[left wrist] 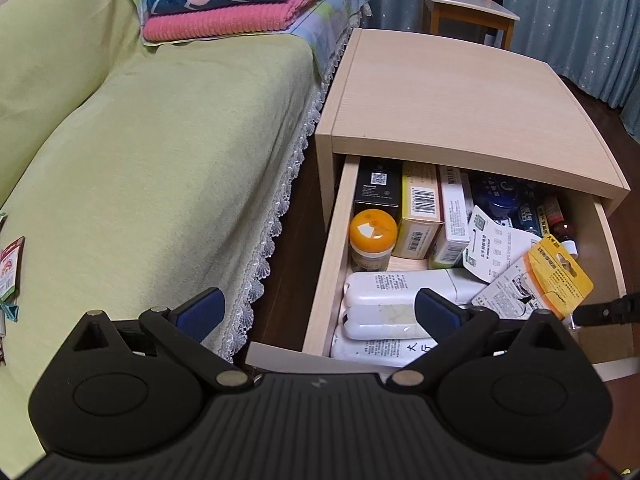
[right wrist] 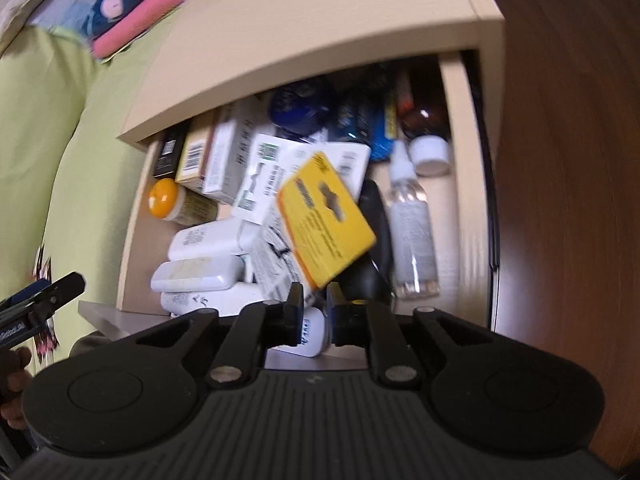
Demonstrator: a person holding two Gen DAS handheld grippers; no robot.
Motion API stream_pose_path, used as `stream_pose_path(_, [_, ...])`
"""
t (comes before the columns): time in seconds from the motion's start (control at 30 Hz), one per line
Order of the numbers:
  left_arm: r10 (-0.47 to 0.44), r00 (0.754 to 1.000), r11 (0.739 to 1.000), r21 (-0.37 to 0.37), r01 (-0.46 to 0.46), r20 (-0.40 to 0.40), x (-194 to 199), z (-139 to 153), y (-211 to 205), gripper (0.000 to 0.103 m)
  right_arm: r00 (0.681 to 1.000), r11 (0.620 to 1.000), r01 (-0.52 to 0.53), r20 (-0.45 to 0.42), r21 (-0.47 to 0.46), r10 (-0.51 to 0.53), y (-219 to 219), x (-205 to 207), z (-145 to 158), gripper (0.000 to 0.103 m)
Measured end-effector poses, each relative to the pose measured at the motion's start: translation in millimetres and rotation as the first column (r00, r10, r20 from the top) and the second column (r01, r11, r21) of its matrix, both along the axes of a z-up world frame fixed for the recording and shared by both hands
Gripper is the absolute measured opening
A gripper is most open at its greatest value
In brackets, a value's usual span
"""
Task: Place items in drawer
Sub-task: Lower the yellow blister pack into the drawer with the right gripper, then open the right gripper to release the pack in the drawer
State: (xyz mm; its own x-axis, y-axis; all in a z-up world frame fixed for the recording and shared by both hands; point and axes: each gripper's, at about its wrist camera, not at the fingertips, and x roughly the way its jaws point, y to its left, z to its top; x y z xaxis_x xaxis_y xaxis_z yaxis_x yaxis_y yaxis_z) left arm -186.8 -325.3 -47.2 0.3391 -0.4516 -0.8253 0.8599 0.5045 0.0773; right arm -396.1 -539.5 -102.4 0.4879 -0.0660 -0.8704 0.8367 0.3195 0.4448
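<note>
Yellow-carded packet sits pinched in right claw over drawer.

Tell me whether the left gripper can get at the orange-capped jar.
Probably yes. The left gripper is open and empty above the drawer's front-left corner, and the orange-capped jar stands uncovered ahead, beside the boxes.

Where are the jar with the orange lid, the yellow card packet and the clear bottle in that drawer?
Jar with the orange lid (left wrist: 373, 230), left wrist view: middle of its lid.
Yellow card packet (right wrist: 326, 218), right wrist view: middle of the yellow card.
Clear bottle (right wrist: 412, 224), right wrist view: its see-through body.
</note>
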Motion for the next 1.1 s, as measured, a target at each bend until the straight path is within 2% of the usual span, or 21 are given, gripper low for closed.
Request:
stream_pose_path(0.07, [-0.007, 1.000, 1.000, 0.001, 0.007, 0.002, -3.4, 0.3, -0.9, 0.101, 1.000, 1.000, 0.020, 0.009, 0.004, -0.020, -2.3, 1.7, -8.6, 0.010])
stream_pose_path(0.17, [-0.005, 1.000, 1.000, 0.002, 0.005, 0.004, -3.6, 0.1, -0.2, 0.102, 1.000, 0.999, -0.007, -0.020, -0.044, 0.006, -8.5, 10.1, -11.5, 0.003])
stream_pose_path(0.3, [0.006, 1.000, 1.000, 0.005, -0.006, 0.002, -1.2, -0.6, 1.1, 0.101, 0.998, 0.994, -0.053, -0.045, -0.095, 0.049, -26.0, 22.2, -9.9, 0.002])
stream_pose_path(0.47, [0.000, 1.000, 1.000, 0.003, 0.000, 0.002, -3.1, -0.5, 0.8, 0.101, 0.997, 0.991, -0.081, -0.019, -0.110, 0.079, -48.4, 38.3, -14.2, 0.002])
stream_pose_path(0.63, [0.000, 1.000, 1.000, 0.000, 0.000, 0.002, -3.9, -0.4, 1.4, 0.101, 0.988, 0.985, -0.150, -0.052, -0.084, 0.146, -49.6, 44.8, -10.0, 0.002])
stream_pose_path(0.73, [0.007, 1.000, 1.000, -0.001, -0.007, -0.003, -2.2, -1.3, 2.1, 0.101, 0.985, 0.986, -0.166, -0.060, -0.026, 0.164, -40.5, 36.7, -12.9, 0.002])
stream_pose_path(0.83, [0.002, 1.000, 1.000, -0.001, -0.002, -0.001, -3.2, -1.7, 2.3, 0.101, 0.988, 0.989, -0.146, -0.057, -0.024, 0.145, -25.7, 30.0, -20.3, 0.002])
stream_pose_path(0.93, [-0.002, 1.000, 1.000, -0.002, 0.002, 0.001, -4.9, -0.3, 0.6, 0.102, 0.998, 0.996, -0.065, -0.016, -0.067, 0.064, -22.9, 22.7, -9.8, 0.006])
stream_pose_path(1.0, [0.004, 1.000, 1.000, -0.003, -0.004, -0.001, -3.9, -0.8, 0.4, 0.101, 0.998, 0.995, -0.057, -0.024, -0.076, 0.056, -26.5, 25.4, -8.2, 0.008])
stream_pose_path(1.1, [0.006, 1.000, 1.000, 0.000, -0.006, -0.002, -3.8, -2.3, -0.2, 0.101, 0.994, 0.992, -0.101, -0.040, -0.071, 0.098, -27.9, 36.3, -16.4, 0.009])
